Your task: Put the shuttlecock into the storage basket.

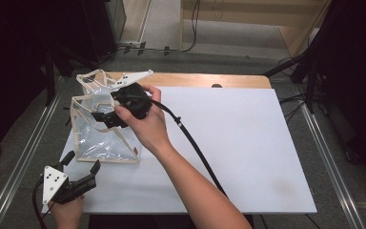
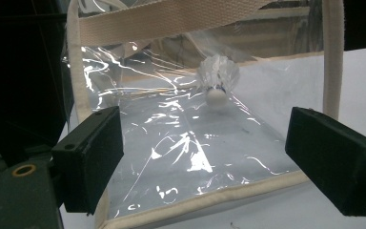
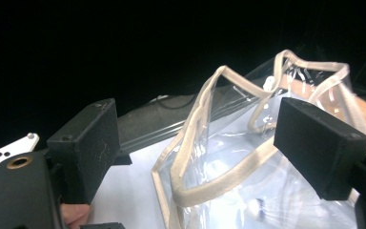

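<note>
Left gripper agape near bag; right gripper agape above bag mouth (shuttlecock inside), likely just dropped.

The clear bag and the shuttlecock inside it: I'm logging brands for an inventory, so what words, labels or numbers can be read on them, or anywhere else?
None can be read.
Clear bag: no print visible.
Shuttlecock: dark band by its cork, too blurred to show any lettering.

Shuttlecock inside bag on table
</note>
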`<state>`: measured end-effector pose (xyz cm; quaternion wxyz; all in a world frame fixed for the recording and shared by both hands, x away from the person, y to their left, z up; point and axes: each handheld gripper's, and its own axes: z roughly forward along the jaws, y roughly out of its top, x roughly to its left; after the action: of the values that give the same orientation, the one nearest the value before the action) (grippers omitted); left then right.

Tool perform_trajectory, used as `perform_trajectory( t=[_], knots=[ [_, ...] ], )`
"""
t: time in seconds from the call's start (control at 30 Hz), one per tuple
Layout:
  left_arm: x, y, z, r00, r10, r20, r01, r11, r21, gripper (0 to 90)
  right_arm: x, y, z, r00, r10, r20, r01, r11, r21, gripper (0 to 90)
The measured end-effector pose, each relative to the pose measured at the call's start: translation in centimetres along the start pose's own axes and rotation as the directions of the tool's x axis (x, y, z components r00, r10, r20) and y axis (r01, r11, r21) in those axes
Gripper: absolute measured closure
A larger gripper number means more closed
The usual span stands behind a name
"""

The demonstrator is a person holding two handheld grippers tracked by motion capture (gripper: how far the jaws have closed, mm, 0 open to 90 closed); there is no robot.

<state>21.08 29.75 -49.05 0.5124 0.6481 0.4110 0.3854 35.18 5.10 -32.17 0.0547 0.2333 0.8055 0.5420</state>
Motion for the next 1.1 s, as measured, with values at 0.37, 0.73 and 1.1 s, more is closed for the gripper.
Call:
perform_trajectory(
  t=[0.37, 0.73, 1.1],
  knots=[
    [0.0, 0.0, 0.0, 1.0, 0.002, 0.001, -0.002, 1.0, 0.003, 13.3, -0.5, -1.5, -1.8, 0.9987, -0.016, 0.048, 0.018, 0.999, -0.03, 0.0],
    [-0.1, 0.0, 0.0, 1.0, 0.005, 0.0, -0.005, 1.0, 0.001, 13.3, -1.4, -3.5, -3.5, 0.9963, -0.006, 0.086, 0.009, 0.999, -0.034, 0.0],
    [-0.1, 0.0, 0.0, 1.0, 0.005, -0.001, -0.005, 1.0, 0.002, 13.3, -2.7, -5.9, -5.1, 0.9891, 0.016, 0.146, -0.012, 0.999, -0.03, 0.0]
  ],
)
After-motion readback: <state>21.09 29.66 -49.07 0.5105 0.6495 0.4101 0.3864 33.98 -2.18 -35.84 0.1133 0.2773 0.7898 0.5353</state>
